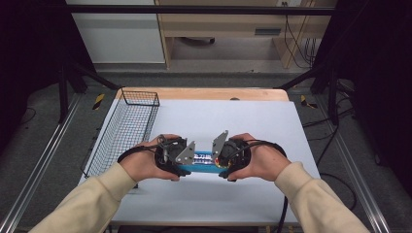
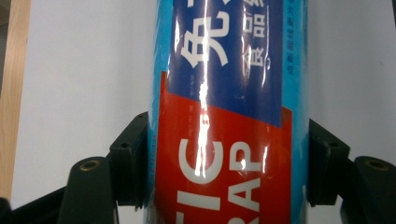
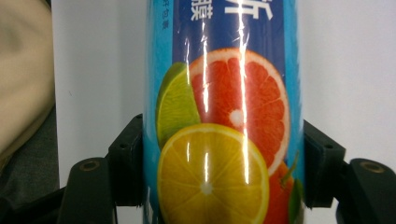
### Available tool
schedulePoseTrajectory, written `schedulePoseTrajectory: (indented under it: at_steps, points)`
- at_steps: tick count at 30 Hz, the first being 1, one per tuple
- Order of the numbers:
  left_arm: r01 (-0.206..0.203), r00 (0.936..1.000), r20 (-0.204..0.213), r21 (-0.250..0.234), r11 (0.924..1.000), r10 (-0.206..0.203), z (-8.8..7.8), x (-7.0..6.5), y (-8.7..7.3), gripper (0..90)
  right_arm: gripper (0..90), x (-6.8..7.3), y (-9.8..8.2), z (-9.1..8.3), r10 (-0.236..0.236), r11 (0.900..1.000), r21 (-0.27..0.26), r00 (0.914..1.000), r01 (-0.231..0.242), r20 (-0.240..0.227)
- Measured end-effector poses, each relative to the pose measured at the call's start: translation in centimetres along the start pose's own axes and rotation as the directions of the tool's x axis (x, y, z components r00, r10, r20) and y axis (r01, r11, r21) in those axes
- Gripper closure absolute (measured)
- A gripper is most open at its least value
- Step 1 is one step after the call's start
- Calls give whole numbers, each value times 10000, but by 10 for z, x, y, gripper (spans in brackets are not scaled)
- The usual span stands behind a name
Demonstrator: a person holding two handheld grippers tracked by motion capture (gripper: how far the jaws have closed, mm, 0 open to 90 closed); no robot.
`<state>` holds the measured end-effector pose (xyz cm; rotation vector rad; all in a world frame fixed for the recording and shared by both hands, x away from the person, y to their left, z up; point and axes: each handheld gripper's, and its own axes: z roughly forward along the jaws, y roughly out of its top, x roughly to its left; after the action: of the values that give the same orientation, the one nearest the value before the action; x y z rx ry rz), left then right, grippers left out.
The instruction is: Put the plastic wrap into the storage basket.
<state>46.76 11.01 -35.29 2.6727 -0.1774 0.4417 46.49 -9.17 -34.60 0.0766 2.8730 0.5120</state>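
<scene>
Long blue box of plastic wrap with a glossy printed wrapper, lying level near the middle of the white table top, a little toward the person's edge. Left gripper clamped on one end of that box, right gripper clamped on the other, black jaws pressed flat against both long sides in each case. Hands close together, cream sleeves coming in from below.

Just left of the box, a rectangular black wire-mesh basket standing along the table's left edge, open-topped, thin grid walls. Behind the box, a bare stretch of white surface up to the pale wooden rim of the table. Nothing lying between box and basket.

From the left gripper view, box seen lengthwise: dark blue panel with white characters, red panel with large white letters, bright streaks of reflected light along the film. From the right gripper view, other end printed with a cut grapefruit, a lime wedge and an orange slice; cream sleeve at the left edge.
</scene>
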Motion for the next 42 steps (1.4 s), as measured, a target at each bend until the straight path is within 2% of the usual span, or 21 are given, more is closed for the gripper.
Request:
schedulePoseTrajectory:
  at_steps: [7,10,17,29,32,33,34,37,38,39,40,41,42]
  points:
    - [77,9997,-210,-65,9999,-79,-3,-5,-2,316,324,1,3,-1,-136,9999,22,9999,136,-42]
    - [46,9988,-488,-28,10000,-47,-4,-11,-2,318,323,2,3,-1,-335,9994,61,9994,335,-57]
    - [168,9975,-685,-63,9998,-172,-6,-16,-5,319,322,2,7,0,-661,9978,113,9978,661,27]
    - [158,9966,-801,-95,9998,-166,-6,-20,-7,320,318,5,11,1,-851,9961,235,9964,849,60]
    - [163,9969,-770,-89,9998,-169,-5,-21,-6,320,286,7,10,2,-1016,9944,301,9948,1014,74]
    - [213,9971,-724,-84,9997,-218,-3,-21,-5,320,167,8,10,4,-975,9949,261,9952,975,6]
    - [184,9971,-740,-94,9998,-191,-3,-21,-5,320,122,8,10,5,-980,9947,321,9952,980,-30]
    - [271,9974,-672,-81,9996,-276,-2,-21,-5,320,59,10,8,3,-1053,9937,405,9944,1047,133]
    - [225,9973,-703,-46,9997,-228,-1,-21,-6,320,52,10,6,1,-1042,9939,377,9944,1035,190]
    - [259,9974,-677,-38,9997,-261,-1,-21,-6,320,66,10,3,-1,-1019,9943,363,9938,1003,449]
    - [259,9974,-677,-38,9997,-261,-1,-21,-6,320,66,10,3,-1,-1019,9943,363,9938,1003,449]
    - [295,9973,-666,-4,9996,-295,1,-20,-9,321,63,11,-4,-9,-1041,9945,195,9907,1028,876]
    - [402,9973,-618,11,9992,-400,1,-21,-10,320,60,11,-8,-14,-967,9953,100,9910,962,927]
